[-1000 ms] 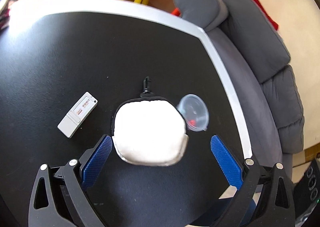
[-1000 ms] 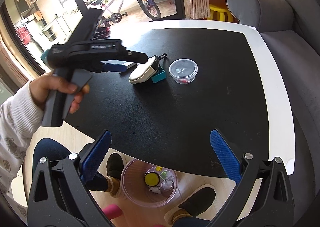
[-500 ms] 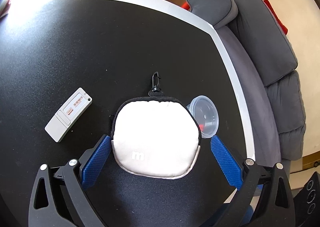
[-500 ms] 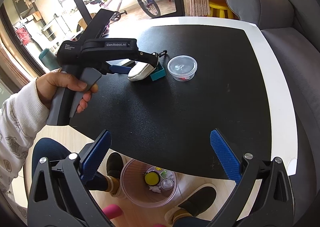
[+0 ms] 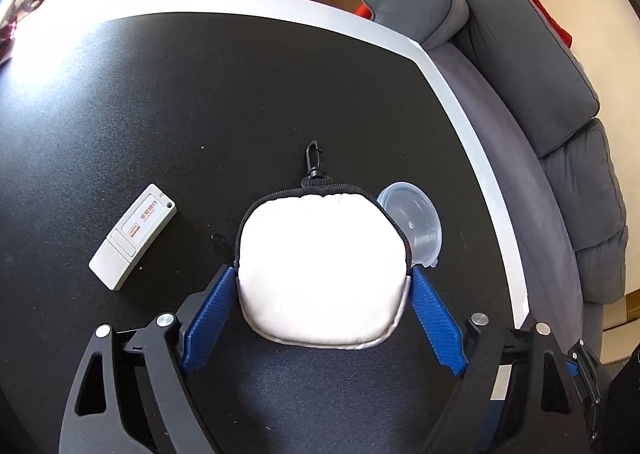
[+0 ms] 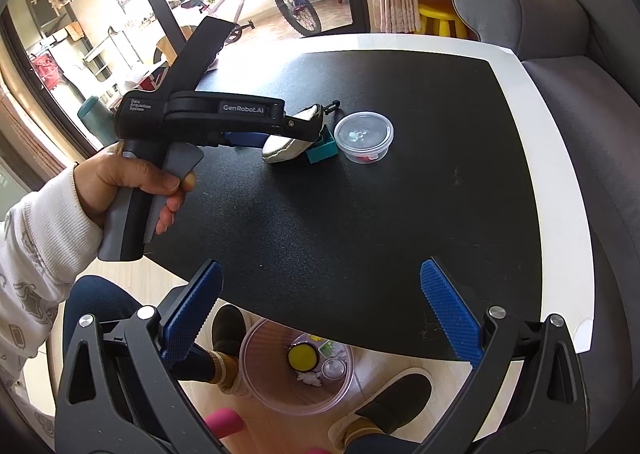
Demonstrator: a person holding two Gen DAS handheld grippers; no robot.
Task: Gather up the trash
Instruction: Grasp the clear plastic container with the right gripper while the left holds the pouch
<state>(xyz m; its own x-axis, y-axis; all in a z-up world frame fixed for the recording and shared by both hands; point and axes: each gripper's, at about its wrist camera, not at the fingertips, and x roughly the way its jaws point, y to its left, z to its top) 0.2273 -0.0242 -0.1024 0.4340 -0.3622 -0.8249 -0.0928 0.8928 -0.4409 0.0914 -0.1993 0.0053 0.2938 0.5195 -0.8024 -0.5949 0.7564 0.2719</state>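
Closed in on the white pouch [image 5: 322, 274] since a second ago: left gripper [image 5: 322, 282], earlier with blue fingers [image 5: 210, 318] spread wide of it, now narrowing, tips meeting the pouch's two sides, jaws closing at this moment. Farther forward too, pouch now filling the gap between the fingers.

Leftmost in the left wrist view, lying flat on the black tabletop [image 5: 160, 102]: white stick-shaped device [image 5: 132, 236] with a red label, apart from the pouch. Next, the pouch itself, black zip rim and clip pointing away from the camera, sitting between the two blue pads. Just right of it, partly hidden behind its edge, clear lidded plastic cup [image 5: 416, 228]. Beyond the tabletop's white border, grey sofa [image 5: 540, 134].

From the right wrist view, left to right: a hand [image 6: 124, 182] in a white sleeve squeezing the left gripper's handle; pouch resting tilted on a teal block [image 6: 324, 150]; the cup standing near it. Right gripper [image 6: 320, 314] hovering over the tabletop's near edge, fingers wide apart, nothing between them. On the floor below, a clear pink bin [image 6: 260, 374] with a yellow-lidded item and scraps inside.
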